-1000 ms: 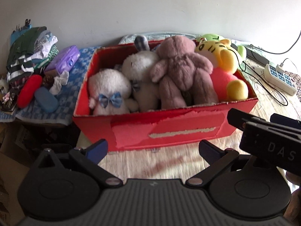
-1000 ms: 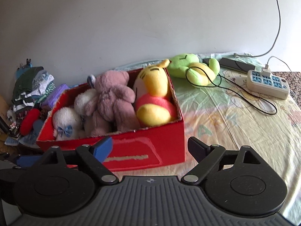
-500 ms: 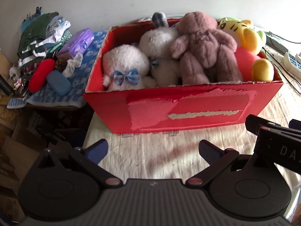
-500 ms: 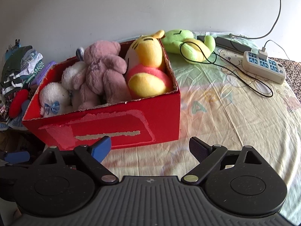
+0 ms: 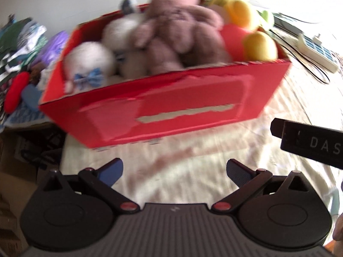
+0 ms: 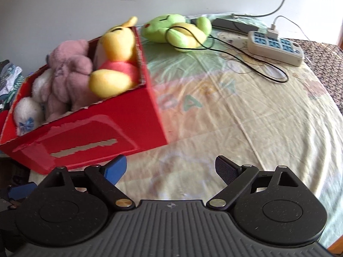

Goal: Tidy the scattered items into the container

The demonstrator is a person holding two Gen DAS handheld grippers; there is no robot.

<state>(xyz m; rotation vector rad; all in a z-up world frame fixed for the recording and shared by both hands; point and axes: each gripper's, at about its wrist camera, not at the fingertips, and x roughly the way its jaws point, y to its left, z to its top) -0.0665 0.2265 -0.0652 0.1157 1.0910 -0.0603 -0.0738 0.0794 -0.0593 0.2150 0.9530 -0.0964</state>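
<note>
From the left wrist camera we've got our left gripper (image 5: 174,168) with its jaws spread wide and nothing between them, hanging over the pale bedsheet (image 5: 193,167). The red box (image 5: 171,109) sits straight ahead of the jaws, a bit beyond the fingertips and not touching them, and it's packed: a mauve teddy bear (image 5: 178,34) in the middle, a white plush with a blue bow (image 5: 90,64) at the left end, another white plush (image 5: 122,32) behind it, and a yellow bear in a red shirt (image 5: 246,30) at the right end. The view is pretty blurry, so fine detail is lost. A black bar marked "DAS" (image 5: 310,142) pokes in from the right edge. Left of the box there's a heap of clothes and odds and ends (image 5: 23,49). Over on the right wrist camera, our right gripper (image 6: 170,170) is also wide open and empty above the sheet, with the box's near right corner just ahead and left of its blue finger (image 6: 114,169). The one toy outside the box is the green plush (image 6: 178,30), lying well beyond the jaws near the wall, with a black cable (image 6: 235,55) draped over it and running toward the white power strip (image 6: 275,47) to its right.
</note>
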